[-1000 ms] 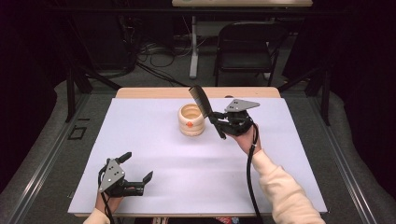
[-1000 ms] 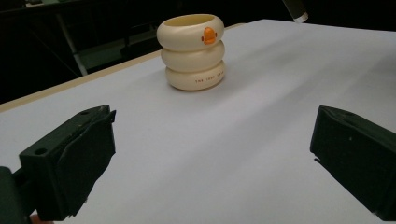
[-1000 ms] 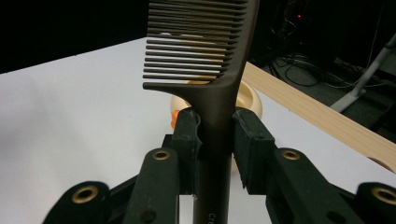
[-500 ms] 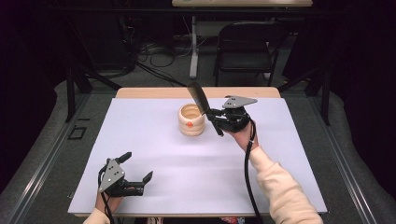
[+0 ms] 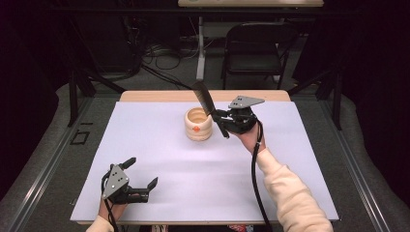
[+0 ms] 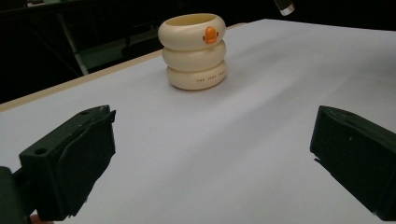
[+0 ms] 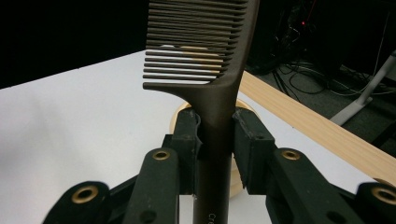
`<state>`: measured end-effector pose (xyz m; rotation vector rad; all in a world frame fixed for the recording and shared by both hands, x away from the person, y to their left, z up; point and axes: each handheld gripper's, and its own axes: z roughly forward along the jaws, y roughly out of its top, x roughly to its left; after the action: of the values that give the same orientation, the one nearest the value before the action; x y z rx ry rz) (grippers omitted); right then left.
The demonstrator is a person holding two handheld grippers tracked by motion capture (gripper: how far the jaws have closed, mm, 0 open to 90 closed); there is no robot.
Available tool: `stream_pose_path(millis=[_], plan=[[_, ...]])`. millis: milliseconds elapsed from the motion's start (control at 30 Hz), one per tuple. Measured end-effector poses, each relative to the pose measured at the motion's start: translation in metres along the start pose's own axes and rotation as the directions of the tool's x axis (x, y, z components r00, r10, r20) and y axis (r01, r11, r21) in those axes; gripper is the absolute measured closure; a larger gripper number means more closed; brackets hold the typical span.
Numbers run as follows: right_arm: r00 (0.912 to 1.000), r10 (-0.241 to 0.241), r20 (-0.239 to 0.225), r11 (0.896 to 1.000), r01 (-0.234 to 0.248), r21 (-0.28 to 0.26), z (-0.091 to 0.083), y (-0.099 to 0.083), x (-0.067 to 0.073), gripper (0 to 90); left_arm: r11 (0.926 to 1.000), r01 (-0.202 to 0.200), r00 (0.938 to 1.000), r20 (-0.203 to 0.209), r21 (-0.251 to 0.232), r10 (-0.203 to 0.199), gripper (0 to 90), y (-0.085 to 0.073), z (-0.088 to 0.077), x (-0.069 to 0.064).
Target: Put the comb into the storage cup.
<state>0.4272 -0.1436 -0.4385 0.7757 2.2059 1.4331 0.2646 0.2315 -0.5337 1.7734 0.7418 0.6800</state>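
Note:
A cream ribbed cup [image 5: 198,124] with an orange duck mark [image 6: 192,49] stands upright on the white mat [image 5: 159,159], towards the back middle. My right gripper [image 5: 219,119] hovers just right of the cup, shut on the handle of a dark brown comb [image 5: 209,109]. The comb [image 7: 205,65] tilts up and to the left, its teeth end above the cup's rim; both pads [image 7: 246,140] press on its handle. My left gripper [image 5: 143,180] rests near the mat's front left corner, open and empty, its jaws pointing towards the cup.
The mat covers a wooden table whose bare strip [image 5: 203,95] shows at the back edge. Behind the table stand a dark folding chair [image 5: 256,50] and a stand pole with cables on the floor [image 5: 199,48]. A cable [image 5: 255,174] trails from my right gripper along the sleeve.
My right gripper has carried the comb a little to the left, closer to the cup. The left gripper has stayed where it was.

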Motion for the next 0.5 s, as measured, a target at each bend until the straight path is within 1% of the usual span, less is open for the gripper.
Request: stream_pose_path(millis=[333, 500], plan=[[1.0000, -0.002, -0.005, 1.000, 0.002, 0.002, 0.0079, 0.0051, 0.0006, 71.6, 1.0000, 0.001, 1.0000, -0.001, 0.000, -0.001, 0.0, 0.0000, 0.0002, -0.0002], [1.0000, 0.001, 0.001, 1.000, -0.001, 0.002, 0.0109, 0.0060, -0.0006, 71.6, 1.0000, 0.001, 1.0000, -0.002, 0.000, -0.001, 0.0, 0.0001, 0.0002, -0.0005]])
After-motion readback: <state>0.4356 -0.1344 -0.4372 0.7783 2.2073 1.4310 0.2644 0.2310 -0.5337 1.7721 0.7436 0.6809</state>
